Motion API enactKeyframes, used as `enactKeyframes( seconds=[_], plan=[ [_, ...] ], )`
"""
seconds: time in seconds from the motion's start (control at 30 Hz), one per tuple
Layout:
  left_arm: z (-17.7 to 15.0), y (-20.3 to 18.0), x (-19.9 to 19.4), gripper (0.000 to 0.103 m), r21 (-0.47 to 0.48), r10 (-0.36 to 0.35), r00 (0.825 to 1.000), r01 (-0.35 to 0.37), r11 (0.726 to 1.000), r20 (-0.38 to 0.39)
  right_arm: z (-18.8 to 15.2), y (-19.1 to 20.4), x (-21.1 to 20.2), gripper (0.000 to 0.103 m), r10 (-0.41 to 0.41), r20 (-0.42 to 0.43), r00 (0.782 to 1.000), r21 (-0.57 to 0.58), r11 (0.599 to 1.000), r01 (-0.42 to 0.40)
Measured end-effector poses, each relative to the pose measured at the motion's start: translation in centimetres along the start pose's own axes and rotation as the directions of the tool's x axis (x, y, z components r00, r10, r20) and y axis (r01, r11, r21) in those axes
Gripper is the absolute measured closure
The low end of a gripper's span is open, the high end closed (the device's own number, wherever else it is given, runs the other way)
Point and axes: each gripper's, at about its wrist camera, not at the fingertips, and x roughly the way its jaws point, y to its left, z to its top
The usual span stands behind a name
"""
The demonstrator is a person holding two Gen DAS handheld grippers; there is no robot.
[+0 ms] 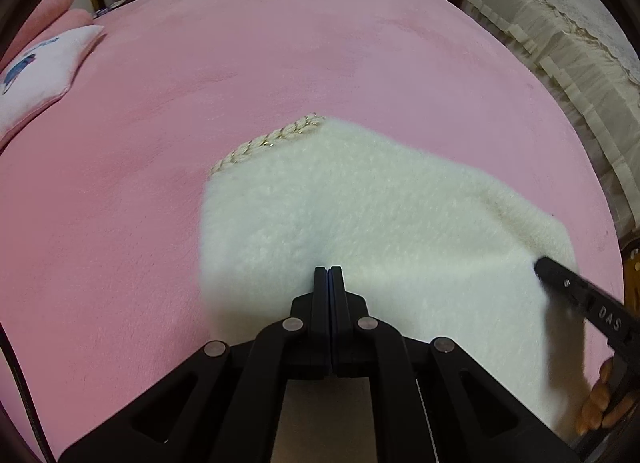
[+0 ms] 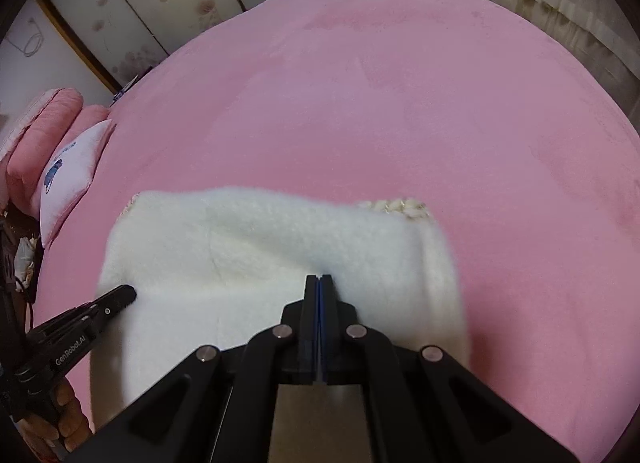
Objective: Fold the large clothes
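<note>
Over on the left there's a white square cushion with a blue print (image 2: 68,179) propped beside plump pink pillows (image 2: 38,131) at the edge of the bed. The bed itself has a fuzzy pink blanket cover (image 1: 280,43) and takes up most of the room in both views.

Sitting on it, near side, is the fluffy white fleece garment with a braided gold-and-cream trim (image 1: 340,215). It looks already doubled over into a fairly compact block, trim edge (image 1: 268,139) at the far side, so I'd say the fold is well along (hard to say how many layers are underneath).

The left gripper (image 1: 329,269) has its jaws pressed together with the tips right at the near edge of the fleece; whether any fabric is pinched between them I can't tell. Further right, the right gripper (image 2: 319,276) is the same story: jaws together, tips against the white pile, no fabric visibly between them.

What's left, I'd guess, is maybe one more fold or just smoothing and squaring the edges, since the right side still looks a bit rounded and lumpy.
</note>
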Motion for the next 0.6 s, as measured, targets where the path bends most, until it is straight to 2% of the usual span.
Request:
enactKeyframes(
  seconds=[0.13,0.3,0.4,0.43,0.5,0.53,0.57,0.6],
  plan=[
    [-1.5,-0.9,-2.0,0.102,-0.001,0.024,0.999,-0.024,1.000,0.022,-2.8,-0.4,-2.0,0.103,-0.029,-0.009,1.000,0.015,0.999,0.029],
    [-6.4,-0.5,-5.6,0.102,0.036,0.031,0.998,-0.033,0.999,0.047,-7.1,-1.4,-4.7,0.103,-0.023,-0.041,0.999,0.036,0.999,0.025],
    [-8.6,0.2,-7.2,0.102,0.029,0.037,0.999,-0.037,0.999,0.022,-10.0,-2.0,-6.6,0.103,-0.016,-0.060,0.998,0.075,0.997,0.021],
    [-10.3,0.9,-8.2,0.102,0.023,0.043,0.999,-0.044,0.999,0.008,-10.7,-2.3,-7.1,0.103,-0.012,-0.071,0.997,0.098,0.995,0.019],
    [-11.7,0.6,-9.3,0.101,0.031,0.063,0.998,-0.062,0.998,-0.018,-11.8,-2.5,-8.3,0.103,-0.007,-0.117,0.993,0.138,0.990,0.023],
    [-12.4,0.5,-9.9,0.094,0.043,0.088,0.996,-0.087,0.995,-0.025,-12.5,-2.5,-8.4,0.103,-0.009,-0.164,0.986,0.148,0.988,0.033],
    [-13.5,0.2,-10.6,0.084,0.050,0.121,0.992,-0.120,0.992,-0.036,-13.3,-2.5,-8.7,0.103,-0.008,-0.212,0.977,0.160,0.986,0.043],
    [-14.3,0.2,-11.1,0.080,0.049,0.150,0.987,-0.147,0.988,-0.051,-13.8,-2.4,-8.9,0.103,-0.006,-0.229,0.973,0.166,0.985,0.045]
  ],
)
